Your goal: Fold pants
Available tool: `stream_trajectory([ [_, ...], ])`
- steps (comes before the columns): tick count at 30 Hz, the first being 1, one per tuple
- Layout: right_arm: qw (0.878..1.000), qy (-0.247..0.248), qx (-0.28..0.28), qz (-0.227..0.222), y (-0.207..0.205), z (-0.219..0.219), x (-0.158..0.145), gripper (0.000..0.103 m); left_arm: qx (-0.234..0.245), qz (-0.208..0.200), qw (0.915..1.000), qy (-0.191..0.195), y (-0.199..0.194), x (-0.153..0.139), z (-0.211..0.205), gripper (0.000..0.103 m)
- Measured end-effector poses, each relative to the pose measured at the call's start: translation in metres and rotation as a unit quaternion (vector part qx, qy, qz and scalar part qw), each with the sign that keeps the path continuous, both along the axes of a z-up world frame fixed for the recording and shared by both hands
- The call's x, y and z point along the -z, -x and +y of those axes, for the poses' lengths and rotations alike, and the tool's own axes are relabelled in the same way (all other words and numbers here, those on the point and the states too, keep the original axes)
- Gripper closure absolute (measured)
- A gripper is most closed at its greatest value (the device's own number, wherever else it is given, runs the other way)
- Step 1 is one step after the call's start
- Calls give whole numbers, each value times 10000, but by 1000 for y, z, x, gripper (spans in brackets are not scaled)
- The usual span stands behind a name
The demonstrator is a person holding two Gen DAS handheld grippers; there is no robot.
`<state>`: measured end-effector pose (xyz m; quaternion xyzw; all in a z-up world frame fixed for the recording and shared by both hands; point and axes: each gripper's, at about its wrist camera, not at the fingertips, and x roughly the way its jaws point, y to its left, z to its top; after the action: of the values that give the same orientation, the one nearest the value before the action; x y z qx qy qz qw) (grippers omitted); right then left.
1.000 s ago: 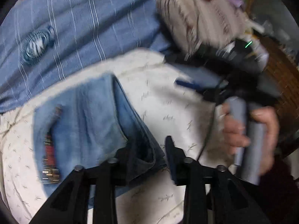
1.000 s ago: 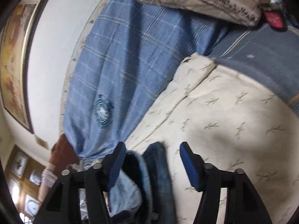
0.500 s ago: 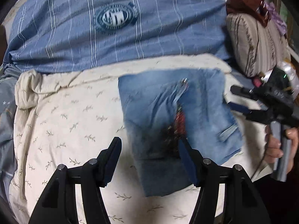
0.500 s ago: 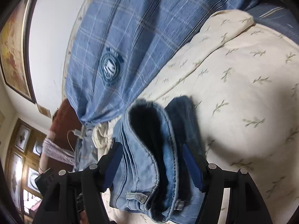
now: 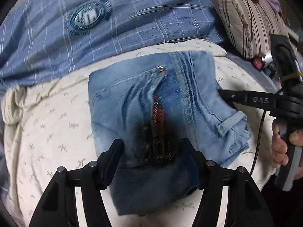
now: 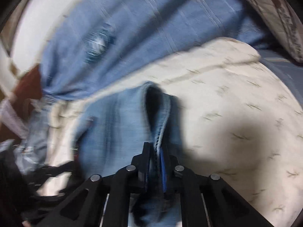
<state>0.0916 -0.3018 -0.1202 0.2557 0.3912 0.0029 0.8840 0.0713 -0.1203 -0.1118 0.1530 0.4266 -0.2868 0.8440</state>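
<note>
The letters "DAS" stand in pale print on the black plastic arm of the right tongs, seen from the left wrist. The round teal-and-white crest on the blue checked cloth carries lettering too blurred to read.

The folded jeans are viewed steeply from above by the left wrist camera, and from their edge, closer and blurred, by the right. The cream bedspread is shared.

Folded blue jeans on bedspread
</note>
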Motion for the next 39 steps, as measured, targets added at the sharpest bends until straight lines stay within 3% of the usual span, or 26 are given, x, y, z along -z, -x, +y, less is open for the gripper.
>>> stream_trajectory([
  [5,9985,-464,244,-186,11,-17,-8,93,-22,181,9998,114,-10,-4,7,38],
  [8,9933,-673,471,-808,23,-25,-28,91,69,171,9992,367,-6,-23,22,38],
  [13,9869,-438,360,-1510,29,-12,-57,90,22,-346,9975,613,-11,-59,35,36],
  [16,9861,-382,109,-1615,20,3,-64,91,-241,-391,9974,548,-33,-63,34,36],
  [23,9886,-263,-125,-1478,-10,23,-61,90,-725,-147,9972,113,-79,-38,8,36],
  [29,9962,-366,-86,-791,-46,17,-32,90,-679,-65,9976,-150,-94,-20,-19,36],
  [32,9976,-612,-160,-280,-63,8,-9,92,-795,-8,9966,-210,-100,-8,-22,28],
  [35,9943,-1041,-206,-138,-71,-3,2,92,-883,-35,9959,-201,-103,-2,-20,21],
  [39,9963,-814,-270,-13,-75,1,5,92,-971,-78,9948,-293,-107,4,-20,14],
])
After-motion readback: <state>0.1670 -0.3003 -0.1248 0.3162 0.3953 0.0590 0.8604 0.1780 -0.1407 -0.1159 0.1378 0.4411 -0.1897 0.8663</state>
